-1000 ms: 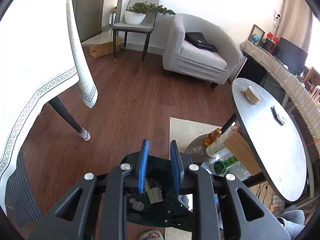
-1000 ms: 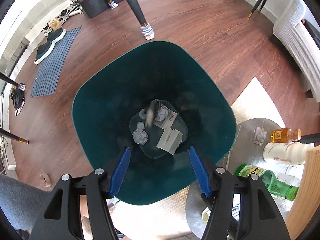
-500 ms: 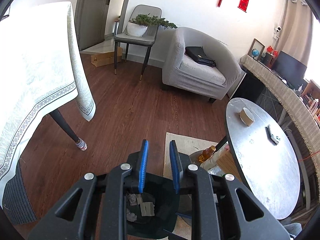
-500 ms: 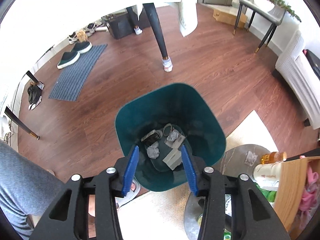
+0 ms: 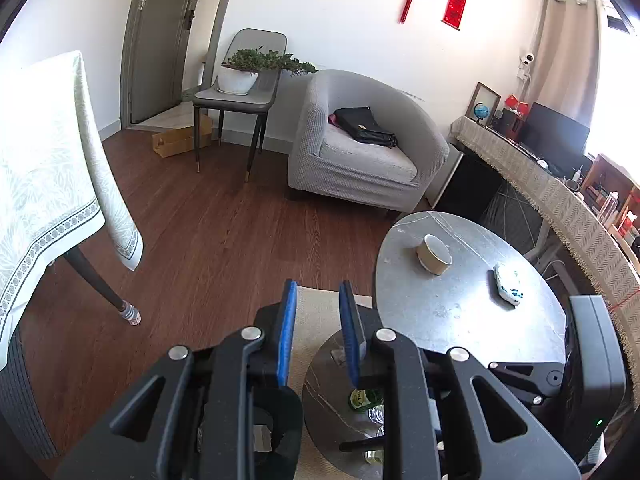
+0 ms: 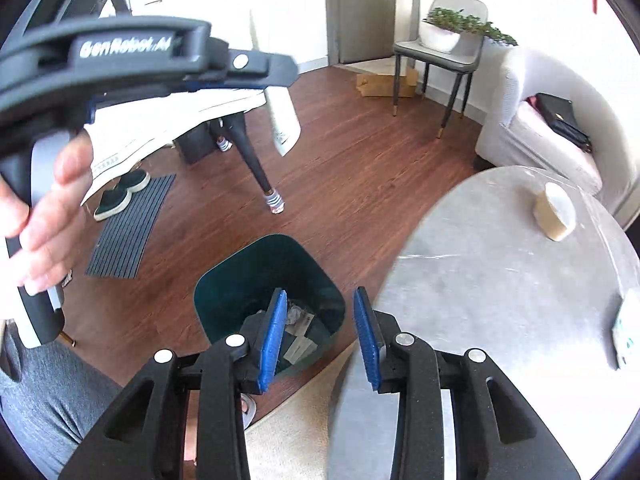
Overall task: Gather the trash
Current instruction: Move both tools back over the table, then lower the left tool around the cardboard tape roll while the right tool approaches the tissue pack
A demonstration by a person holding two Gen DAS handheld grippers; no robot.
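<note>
A dark green trash bin (image 6: 224, 280) stands on the wood floor, with crumpled paper and wrappers (image 6: 300, 332) inside. My right gripper (image 6: 320, 336) is open and empty, high above the bin's right side. My left gripper (image 5: 318, 328) is open with a narrow gap and empty, held above the rug and lower shelf. On the round grey table (image 5: 460, 312) lie a tape roll (image 5: 434, 254) and a white-blue packet (image 5: 507, 289); both also show in the right wrist view: roll (image 6: 554, 210), packet (image 6: 626, 332).
A lower round shelf (image 5: 328, 392) holds a green bottle (image 5: 362, 398). A cloth-covered table (image 5: 48, 168) with a dark leg (image 5: 100, 284) stands left. A grey armchair (image 5: 360, 148) and chair with plant (image 5: 240, 80) stand behind. A mat with shoes (image 6: 128, 224) lies left.
Both grippers have risen and tilted up away from the bin. The bin looks smaller in the right view and the round tabletop has come into sight. The right jaws narrowed.
</note>
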